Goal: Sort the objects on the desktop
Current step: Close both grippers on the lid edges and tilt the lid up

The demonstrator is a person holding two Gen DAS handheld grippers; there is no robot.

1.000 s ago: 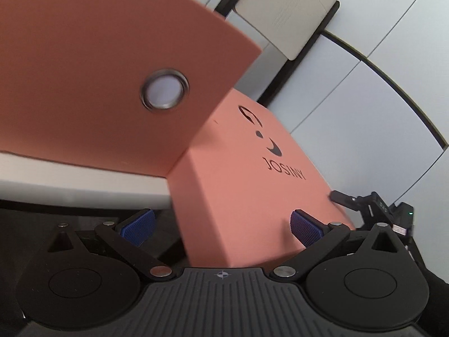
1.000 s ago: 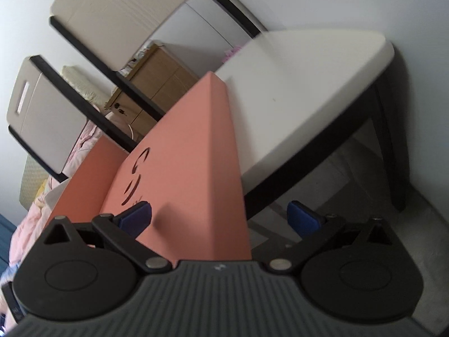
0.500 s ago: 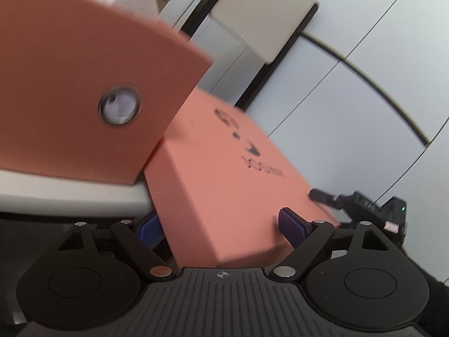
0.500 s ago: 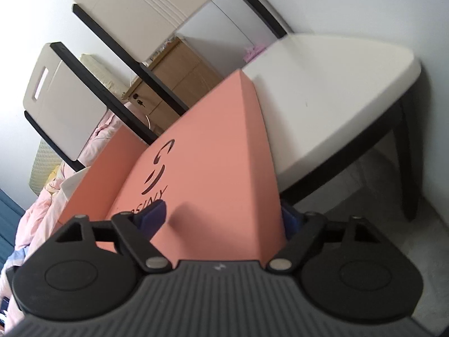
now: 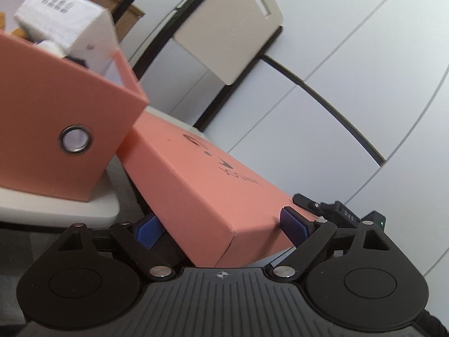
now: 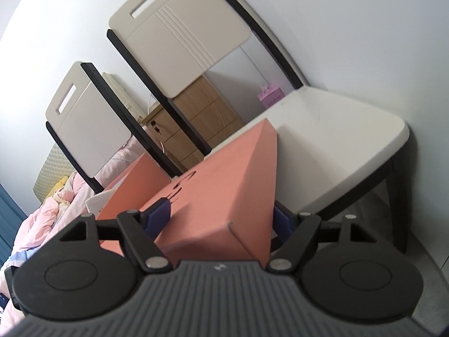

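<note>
A flat salmon-pink box lid (image 5: 207, 179) with a black logo is held at two corners, tilted up off a white chair seat (image 6: 331, 146). My left gripper (image 5: 221, 224) is shut on one corner of the lid. My right gripper (image 6: 221, 219) is shut on another corner of the lid (image 6: 224, 191). Beside it stands the open salmon-pink storage box (image 5: 56, 118) with a metal grommet, holding a white carton (image 5: 64, 19) and other items. The right gripper's black tip (image 5: 336, 210) shows past the lid in the left wrist view.
Two cream chair backs (image 6: 179, 31) with black frames stand behind the seat. A wooden drawer cabinet (image 6: 202, 118) and a bed with pink bedding (image 6: 42, 213) lie beyond. White wall panels (image 5: 350, 98) fill the right of the left wrist view.
Both grippers have closed on the lid and raised it. The storage box now sits lower in the left wrist view, so its open top and the white carton show.
</note>
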